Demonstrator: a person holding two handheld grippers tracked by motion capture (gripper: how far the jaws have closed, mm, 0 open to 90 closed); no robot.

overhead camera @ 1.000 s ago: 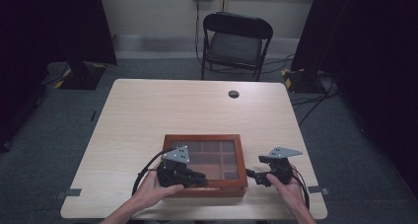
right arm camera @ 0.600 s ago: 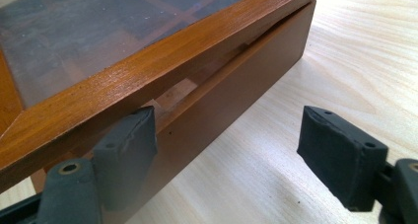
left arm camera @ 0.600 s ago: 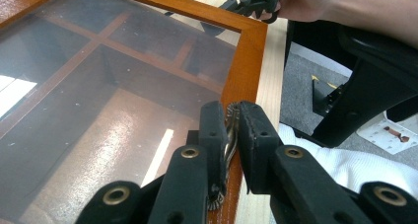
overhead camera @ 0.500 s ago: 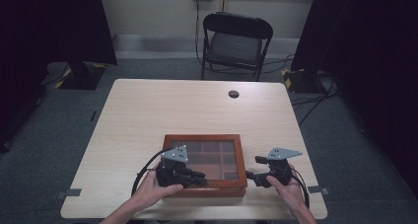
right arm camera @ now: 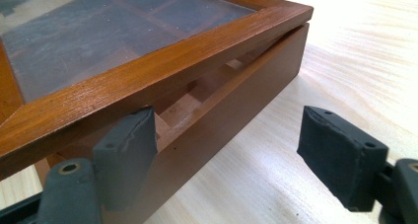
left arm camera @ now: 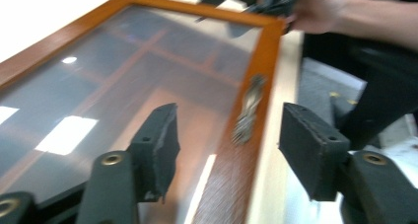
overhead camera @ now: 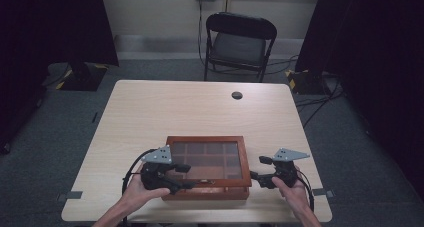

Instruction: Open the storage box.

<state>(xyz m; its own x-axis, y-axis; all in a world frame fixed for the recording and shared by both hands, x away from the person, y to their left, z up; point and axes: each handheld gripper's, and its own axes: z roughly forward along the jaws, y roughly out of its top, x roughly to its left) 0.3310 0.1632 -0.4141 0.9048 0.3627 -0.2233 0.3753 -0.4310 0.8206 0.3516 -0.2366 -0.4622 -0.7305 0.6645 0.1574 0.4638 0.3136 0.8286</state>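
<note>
Left gripper (overhead camera: 181,176): jaws just opened, spread astride the metal latch (left arm camera: 248,108) on the front rail of the wooden box (overhead camera: 207,192), nearer.

Right gripper (overhead camera: 256,168): spread, one pad in the lid gap (right arm camera: 197,98) at the box's right side.

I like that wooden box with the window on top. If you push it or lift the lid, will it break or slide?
The box looks stiff and solid, so it would probably slide flat across the smooth table, not tip. Its lid has a clear pane, likely fragile, and already sits slightly raised, so it may swing on a hinge.
</note>
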